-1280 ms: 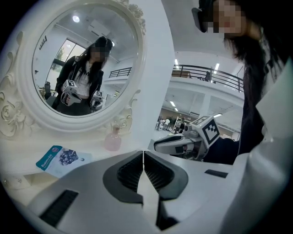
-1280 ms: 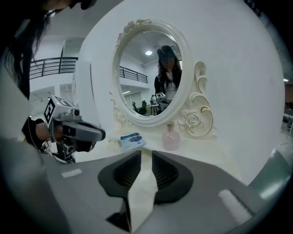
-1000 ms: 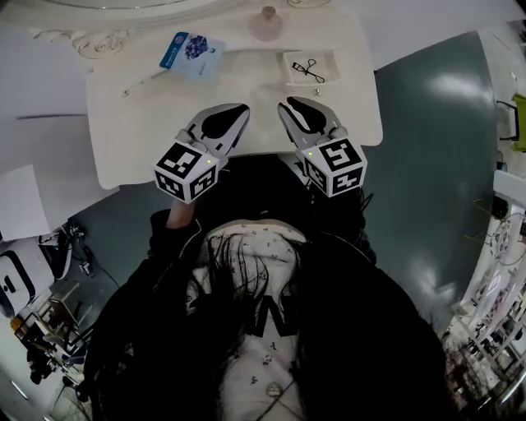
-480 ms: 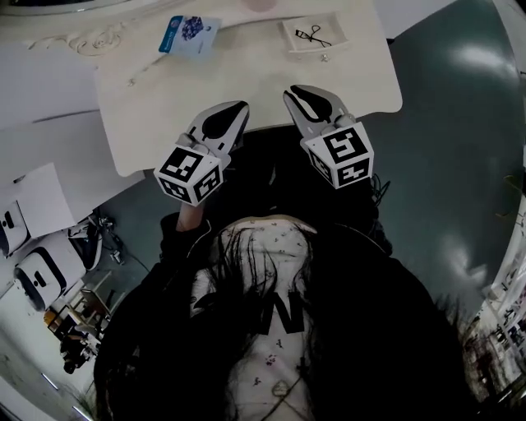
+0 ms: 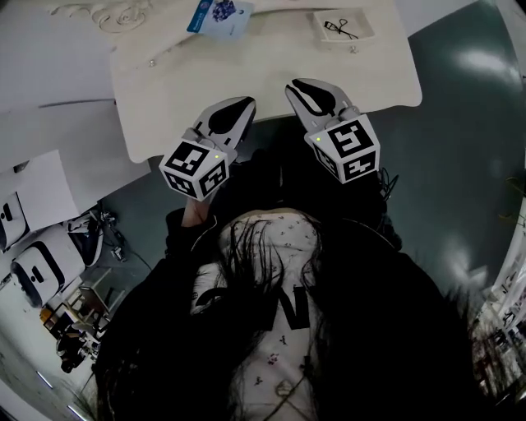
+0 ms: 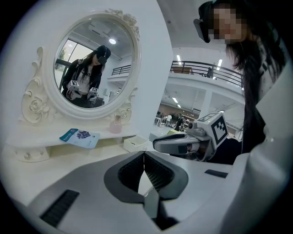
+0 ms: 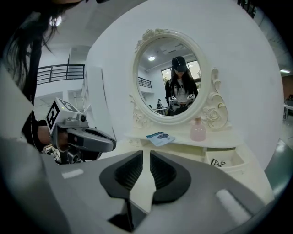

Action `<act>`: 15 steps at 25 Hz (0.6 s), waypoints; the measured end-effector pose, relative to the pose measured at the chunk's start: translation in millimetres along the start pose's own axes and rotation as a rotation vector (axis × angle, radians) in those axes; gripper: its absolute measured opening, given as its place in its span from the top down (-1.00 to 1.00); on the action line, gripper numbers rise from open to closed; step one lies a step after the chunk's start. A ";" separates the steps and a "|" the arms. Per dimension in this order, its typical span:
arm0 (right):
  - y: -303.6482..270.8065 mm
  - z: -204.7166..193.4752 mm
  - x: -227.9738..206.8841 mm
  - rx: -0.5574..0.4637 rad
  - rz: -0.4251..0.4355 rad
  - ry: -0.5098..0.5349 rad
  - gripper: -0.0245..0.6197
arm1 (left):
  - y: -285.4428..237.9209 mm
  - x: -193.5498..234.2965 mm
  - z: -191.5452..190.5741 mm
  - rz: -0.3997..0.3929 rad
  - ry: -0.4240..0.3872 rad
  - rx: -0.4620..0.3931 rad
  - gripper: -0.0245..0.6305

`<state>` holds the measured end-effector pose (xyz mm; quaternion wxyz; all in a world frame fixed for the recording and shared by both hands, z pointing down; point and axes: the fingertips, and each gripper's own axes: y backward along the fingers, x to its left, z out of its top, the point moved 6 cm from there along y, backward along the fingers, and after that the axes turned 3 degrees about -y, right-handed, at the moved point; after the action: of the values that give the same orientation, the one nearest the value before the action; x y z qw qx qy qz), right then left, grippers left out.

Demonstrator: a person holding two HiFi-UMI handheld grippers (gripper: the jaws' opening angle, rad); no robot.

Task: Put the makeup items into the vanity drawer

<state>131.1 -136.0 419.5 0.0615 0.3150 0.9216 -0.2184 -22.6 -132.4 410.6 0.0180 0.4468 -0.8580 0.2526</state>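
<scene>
Now the desk [image 5: 246, 74] is sliding toward the frame's top, while the left hand-held gripper [image 5: 246, 104] is hovering clenched on nothing and the right hand-held gripper [image 5: 297, 85] is hovering slightly parted and empty, so packing is not yet starting.

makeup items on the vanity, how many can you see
3: a blue packet on the upper shelf, a pink bottle to its right on that shelf, and a black eyelash curler in the open drawer below the bottle. Others may be hidden.

cream vanity [image 5: 271, 78] | shelf [image 7: 181, 137]: blue packet [image 5: 218, 11], pink bottle [image 7: 198, 130] | small open drawer [image 7: 233, 157]: eyelash curler [image 5: 340, 27]
</scene>
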 end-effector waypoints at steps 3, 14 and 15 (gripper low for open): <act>-6.6 -1.8 33.3 -0.001 -0.009 0.008 0.74 | 29.1 6.6 -5.8 -0.011 -0.007 -0.025 0.93; -37.6 -25.5 151.2 -0.036 -0.118 -0.025 0.83 | 129.3 49.2 -52.3 -0.102 -0.035 -0.036 0.93; -36.0 -27.4 158.6 -0.036 -0.125 -0.026 0.83 | 134.0 49.6 -54.7 -0.109 -0.036 -0.038 0.93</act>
<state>-16.0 -61.5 417.3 0.0652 0.2529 0.9423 -0.2093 -167.0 -82.0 415.1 0.0247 0.4971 -0.8372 0.2266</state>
